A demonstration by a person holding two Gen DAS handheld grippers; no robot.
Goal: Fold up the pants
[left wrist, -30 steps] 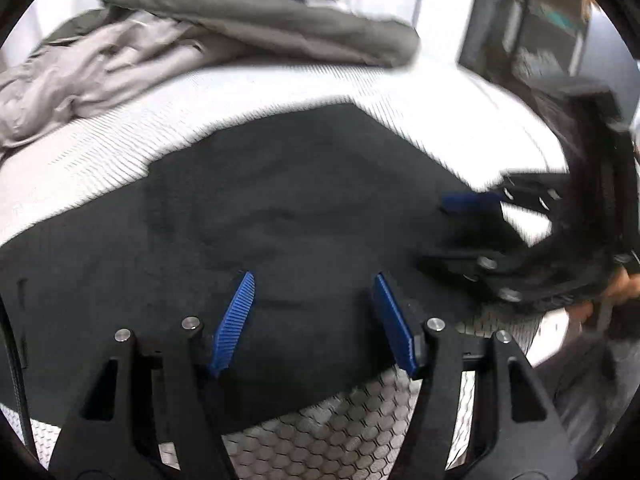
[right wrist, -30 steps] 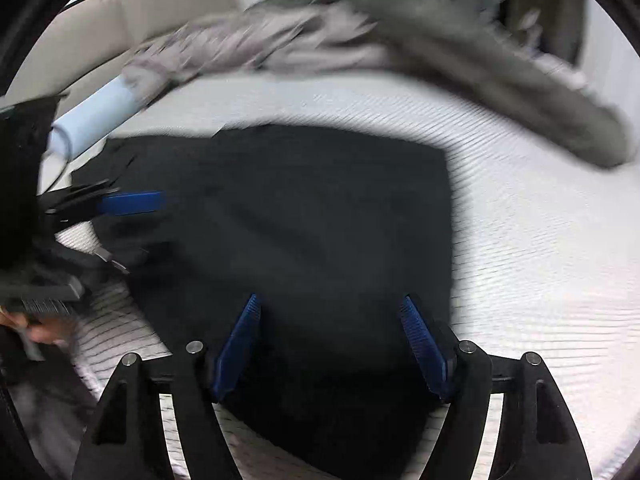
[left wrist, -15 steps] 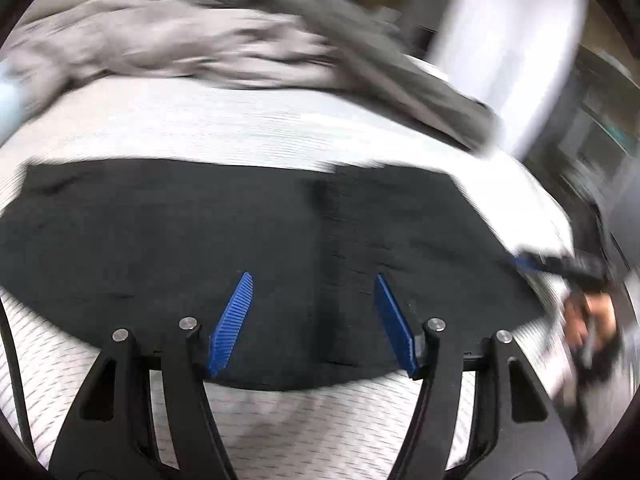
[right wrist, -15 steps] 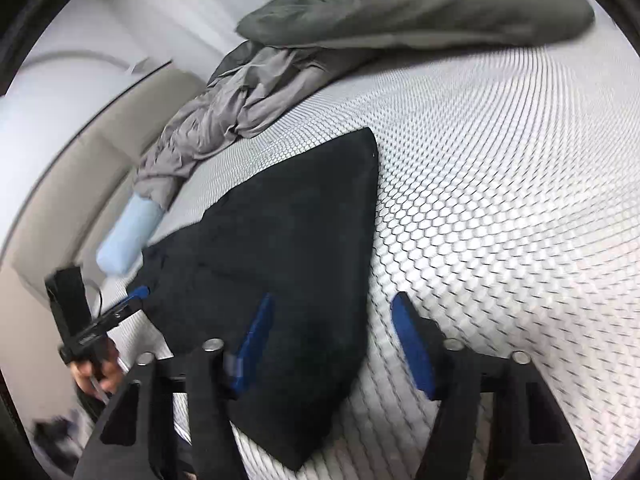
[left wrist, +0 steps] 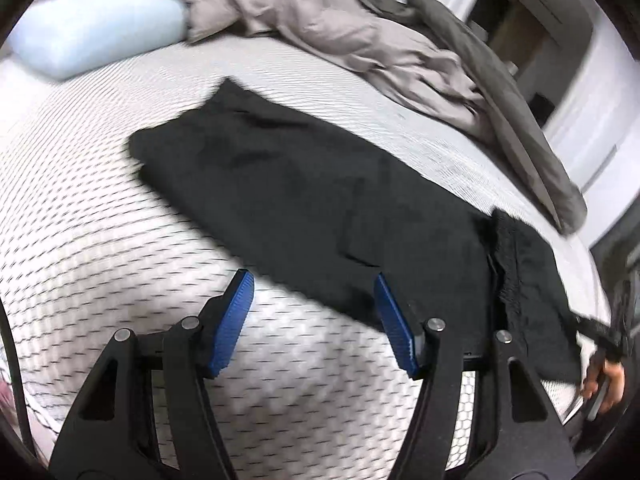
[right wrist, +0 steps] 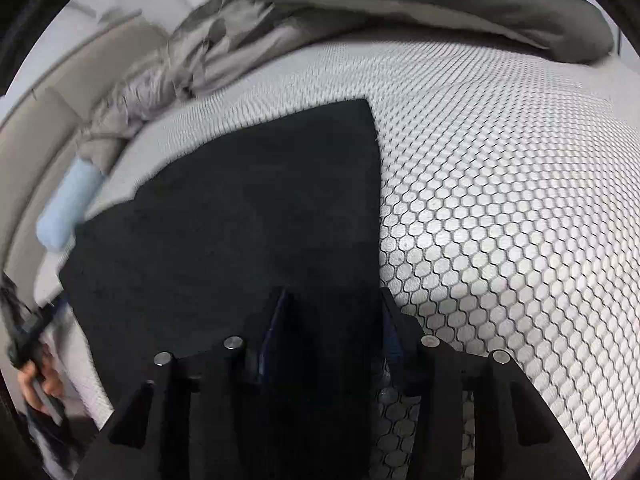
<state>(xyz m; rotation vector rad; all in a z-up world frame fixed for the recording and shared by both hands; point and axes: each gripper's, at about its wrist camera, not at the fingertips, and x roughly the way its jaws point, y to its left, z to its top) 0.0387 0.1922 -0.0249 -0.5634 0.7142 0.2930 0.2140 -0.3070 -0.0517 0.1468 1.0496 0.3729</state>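
Note:
Black pants (left wrist: 320, 200) lie flat across a white mattress (left wrist: 100, 220) with a honeycomb pattern. They also show in the right wrist view (right wrist: 240, 220). My left gripper (left wrist: 312, 300) is open and empty, its blue pads above the mattress at the near edge of the pants. My right gripper (right wrist: 332, 320) is open with its fingers low over the near end of the pants; the fabric lies between and under them. In the left wrist view the right gripper (left wrist: 608, 344) sits at the pants' far right end, small and blurred.
A crumpled grey duvet (left wrist: 360, 32) lies along the far side of the bed; it also shows in the right wrist view (right wrist: 400, 4). A light blue pillow (left wrist: 92, 32) rests at the head. A beige headboard (right wrist: 60, 92) stands behind it.
Both grippers moved apart along the pants. The left view swung toward the pillow end and the pads came off the fabric. The right gripper dropped lower over the pants' end.

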